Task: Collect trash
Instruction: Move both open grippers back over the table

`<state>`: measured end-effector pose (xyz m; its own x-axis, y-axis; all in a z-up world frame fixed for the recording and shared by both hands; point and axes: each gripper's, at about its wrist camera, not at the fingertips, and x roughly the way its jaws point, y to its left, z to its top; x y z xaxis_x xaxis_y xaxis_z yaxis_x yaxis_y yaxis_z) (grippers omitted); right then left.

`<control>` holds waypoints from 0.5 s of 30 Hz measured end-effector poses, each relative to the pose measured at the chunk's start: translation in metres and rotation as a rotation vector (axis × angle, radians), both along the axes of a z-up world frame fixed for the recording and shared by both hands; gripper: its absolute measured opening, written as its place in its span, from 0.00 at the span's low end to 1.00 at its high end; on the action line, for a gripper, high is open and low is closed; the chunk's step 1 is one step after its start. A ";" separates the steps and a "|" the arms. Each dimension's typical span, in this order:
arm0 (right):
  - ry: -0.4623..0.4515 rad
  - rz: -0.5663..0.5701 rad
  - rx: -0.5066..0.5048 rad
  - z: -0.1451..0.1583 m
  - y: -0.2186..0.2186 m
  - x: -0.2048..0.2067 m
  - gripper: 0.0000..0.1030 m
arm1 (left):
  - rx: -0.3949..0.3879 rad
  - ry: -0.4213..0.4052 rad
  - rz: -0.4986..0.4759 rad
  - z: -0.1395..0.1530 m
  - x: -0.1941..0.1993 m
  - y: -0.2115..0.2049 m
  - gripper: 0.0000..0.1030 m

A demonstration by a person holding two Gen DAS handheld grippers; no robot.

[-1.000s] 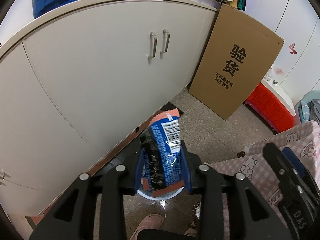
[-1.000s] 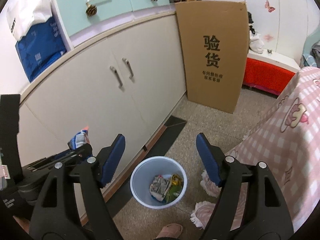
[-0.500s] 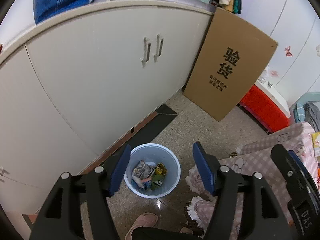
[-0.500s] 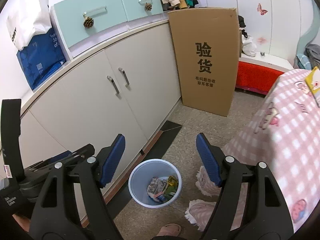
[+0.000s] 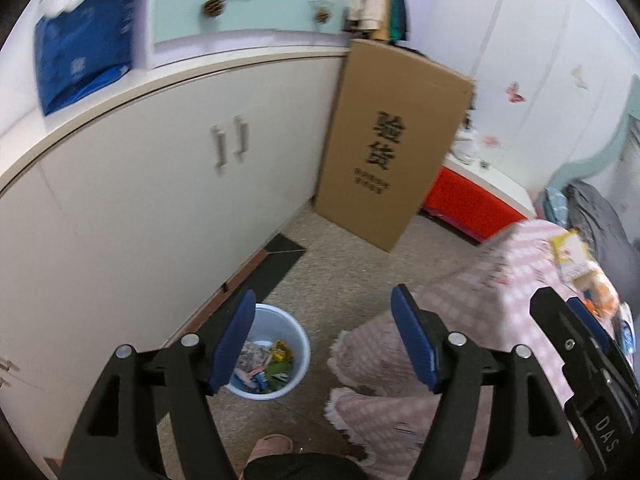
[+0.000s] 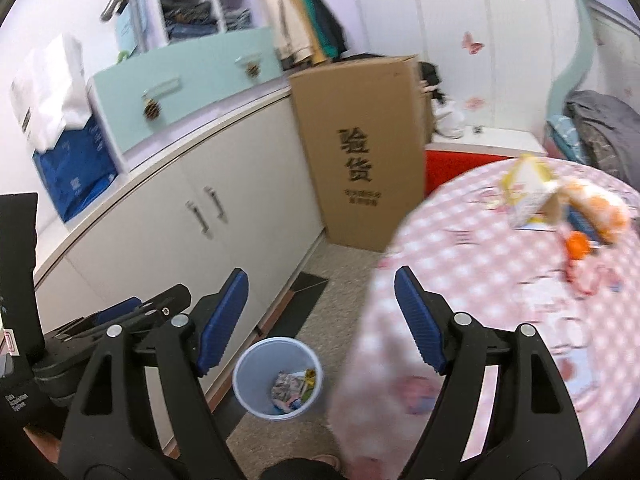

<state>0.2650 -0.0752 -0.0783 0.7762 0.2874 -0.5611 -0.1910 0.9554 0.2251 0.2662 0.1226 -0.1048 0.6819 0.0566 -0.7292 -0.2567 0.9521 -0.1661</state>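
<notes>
Brown cardboard box (image 5: 394, 142) reads "验货"; left tongs (image 5: 324, 336), just opened wider, and right tongs (image 6: 322, 314) gape empty.

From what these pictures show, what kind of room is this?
Probably a bedroom or living space in a home: hanging clothes beside a white cabinet, a table under a pink checked cloth with snack packets, and a small trash bin on the floor.

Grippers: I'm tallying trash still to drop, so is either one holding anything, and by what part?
Nothing is held. The left gripper and right gripper are both open and empty; the left one's jaws have just been opening.
</notes>
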 end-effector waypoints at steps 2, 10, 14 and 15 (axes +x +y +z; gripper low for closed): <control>-0.006 -0.039 0.006 0.004 -0.028 -0.006 0.73 | -0.004 -0.002 -0.034 0.004 0.002 -0.022 0.67; -0.015 -0.206 0.009 0.010 -0.139 -0.024 0.74 | -0.033 0.008 -0.215 0.013 0.018 -0.129 0.67; 0.014 -0.298 0.014 0.002 -0.195 -0.027 0.74 | -0.018 0.013 -0.307 0.009 0.026 -0.187 0.67; 0.021 -0.315 0.017 0.000 -0.206 -0.027 0.74 | -0.010 0.014 -0.329 0.008 0.028 -0.198 0.67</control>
<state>0.2381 -0.2812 -0.0781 0.8166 0.0440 -0.5755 0.1188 0.9629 0.2422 0.2943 -0.0755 -0.0973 0.6523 -0.1723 -0.7381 0.0625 0.9827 -0.1741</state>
